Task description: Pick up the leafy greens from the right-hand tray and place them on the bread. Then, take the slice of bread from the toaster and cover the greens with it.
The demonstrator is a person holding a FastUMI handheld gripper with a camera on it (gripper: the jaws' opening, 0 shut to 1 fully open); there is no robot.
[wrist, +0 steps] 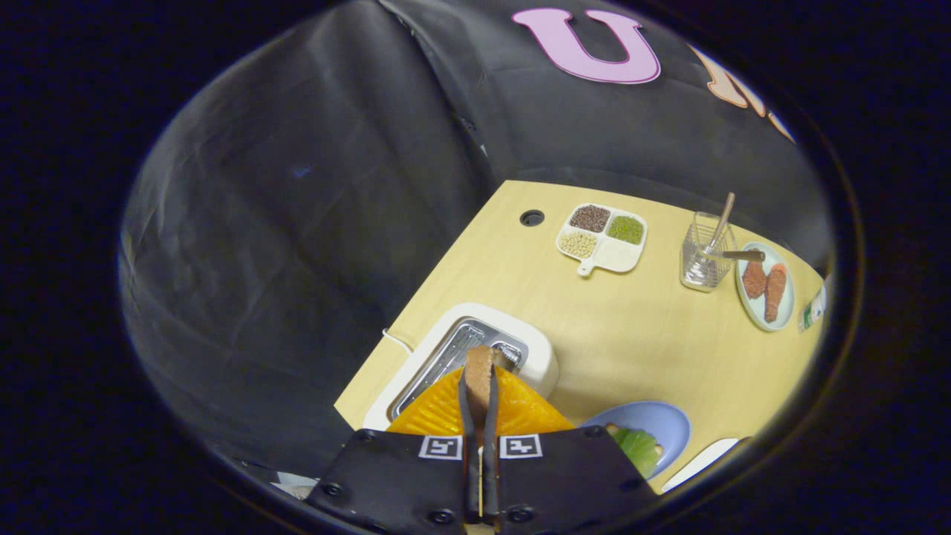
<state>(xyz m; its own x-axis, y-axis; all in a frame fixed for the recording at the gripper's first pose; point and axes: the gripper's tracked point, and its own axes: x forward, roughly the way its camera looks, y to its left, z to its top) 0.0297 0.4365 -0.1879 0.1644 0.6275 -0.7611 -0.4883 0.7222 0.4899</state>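
The gripper (479, 405) has its jaws clamped on a brown, rough-crusted bread slice (479, 368), held edge-on, its long axis running straight ahead along the fingers and its top end over the toaster (466, 355). The toaster, white and round-cornered with shiny metal slots, sits on the pale wooden surface (617, 334). Right of the toaster a smooth blue plate (657, 422) carries crinkled greens (639, 447). Beyond the toaster lie a white four-part tray (603, 239) of grains, a wire holder (706, 256) and a plate of drumsticks (765, 286).

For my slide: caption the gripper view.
Tool shut on bread slice above the toaster; greens wait on blue plate.
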